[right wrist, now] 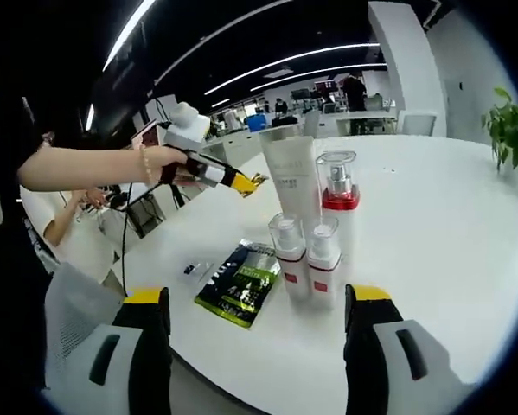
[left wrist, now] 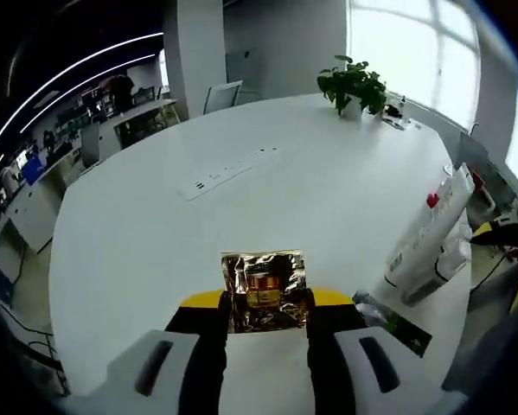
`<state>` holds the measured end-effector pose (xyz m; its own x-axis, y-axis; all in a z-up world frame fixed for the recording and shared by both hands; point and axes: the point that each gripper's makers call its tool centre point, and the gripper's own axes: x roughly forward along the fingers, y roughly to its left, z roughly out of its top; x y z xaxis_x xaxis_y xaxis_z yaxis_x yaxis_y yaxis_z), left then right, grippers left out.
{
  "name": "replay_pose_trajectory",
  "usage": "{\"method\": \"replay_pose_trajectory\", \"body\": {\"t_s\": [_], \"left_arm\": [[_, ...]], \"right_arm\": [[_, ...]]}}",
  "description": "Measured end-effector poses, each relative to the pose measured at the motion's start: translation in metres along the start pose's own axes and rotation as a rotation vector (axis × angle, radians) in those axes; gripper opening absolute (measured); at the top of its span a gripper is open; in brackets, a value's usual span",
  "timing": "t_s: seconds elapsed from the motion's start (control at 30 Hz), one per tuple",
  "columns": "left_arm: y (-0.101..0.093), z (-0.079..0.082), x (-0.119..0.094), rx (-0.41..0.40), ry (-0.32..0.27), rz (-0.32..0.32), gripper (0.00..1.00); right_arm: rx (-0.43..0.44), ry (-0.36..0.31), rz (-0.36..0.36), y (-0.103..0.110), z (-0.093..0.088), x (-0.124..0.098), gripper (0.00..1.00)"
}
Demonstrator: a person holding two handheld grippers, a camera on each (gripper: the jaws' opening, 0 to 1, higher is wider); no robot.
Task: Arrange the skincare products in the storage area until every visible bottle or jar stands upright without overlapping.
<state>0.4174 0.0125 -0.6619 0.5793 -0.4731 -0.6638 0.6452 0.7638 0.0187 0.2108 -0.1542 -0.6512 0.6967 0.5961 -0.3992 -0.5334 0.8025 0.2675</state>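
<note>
The left gripper (left wrist: 265, 324) is clamped on a gold foil sachet (left wrist: 264, 290) above the white table (left wrist: 155, 233). The right gripper (right wrist: 257, 333) hangs wide apart, holding nothing. Beyond it a green sachet (right wrist: 239, 281) lies flat beside two small pump bottles (right wrist: 306, 258), a taller bottle (right wrist: 339, 203) and a tube (right wrist: 291, 177), all upright. Best set the foil sachet down near them, clear of the green one.

My left view looks across the round white table (left wrist: 267, 199); my right view faces the clustered white upright bottles (right wrist: 315, 220) close up, both sharing them.
</note>
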Motion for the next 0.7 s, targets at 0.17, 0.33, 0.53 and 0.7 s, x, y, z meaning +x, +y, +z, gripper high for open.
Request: {"method": "replay_pose_trajectory", "body": {"t_s": [0.17, 0.33, 0.53, 0.7], "left_arm": [[-0.013, 0.0, -0.021, 0.004, -0.04, -0.002, 0.33], [-0.022, -0.004, -0.039, 0.03, -0.066, 0.006, 0.34], [-0.044, -0.003, -0.068, 0.046, -0.109, 0.015, 0.34], [-0.053, -0.001, -0.086, 0.04, -0.149, 0.019, 0.34]], "right_arm": [[-0.059, -0.004, 0.049, 0.023, 0.012, 0.003, 0.82], [0.043, -0.129, 0.102, 0.037, 0.04, 0.007, 0.73], [0.047, -0.167, 0.138, 0.047, 0.063, 0.01, 0.66], [0.063, -0.19, 0.164, 0.056, 0.076, 0.013, 0.59]]}}
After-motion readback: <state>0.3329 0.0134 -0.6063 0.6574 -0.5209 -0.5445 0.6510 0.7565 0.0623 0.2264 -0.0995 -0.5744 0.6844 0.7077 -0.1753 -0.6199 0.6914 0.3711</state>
